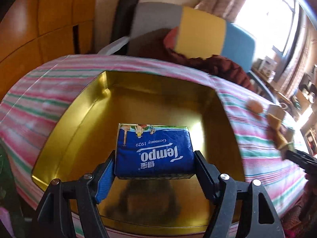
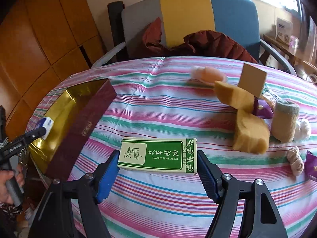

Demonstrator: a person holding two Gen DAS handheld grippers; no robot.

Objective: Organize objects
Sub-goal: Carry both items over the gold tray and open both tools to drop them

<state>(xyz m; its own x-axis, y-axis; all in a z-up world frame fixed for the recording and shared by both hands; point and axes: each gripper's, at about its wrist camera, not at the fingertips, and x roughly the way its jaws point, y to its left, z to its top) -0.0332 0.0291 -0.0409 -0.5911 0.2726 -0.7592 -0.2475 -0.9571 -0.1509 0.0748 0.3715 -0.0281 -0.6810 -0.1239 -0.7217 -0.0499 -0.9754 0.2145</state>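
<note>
1. left wrist view: the left gripper clamps a blue tempo tissue pack between its pads, holding it in the air over the gold tin box. the pack's print reads upside down from here.
2. left wrist view: the gold tin box sits open on the striped tablecloth; its floor shows bare beyond the pack. to the right of the box the right gripper shows at the edge, blurred, with something tan at its tip that i cannot make out.
3. right wrist view: the right gripper grips a green essential oil carton by its two ends, lifted above the striped tablecloth, to the right of the gold tin box.
4. right wrist view: farther right of the box lie tan sponge pieces, a rolled sock and a pink soft thing.
5. right wrist view: over the box's left part the left gripper holds the tissue pack; a hand grasps its handle.
</note>
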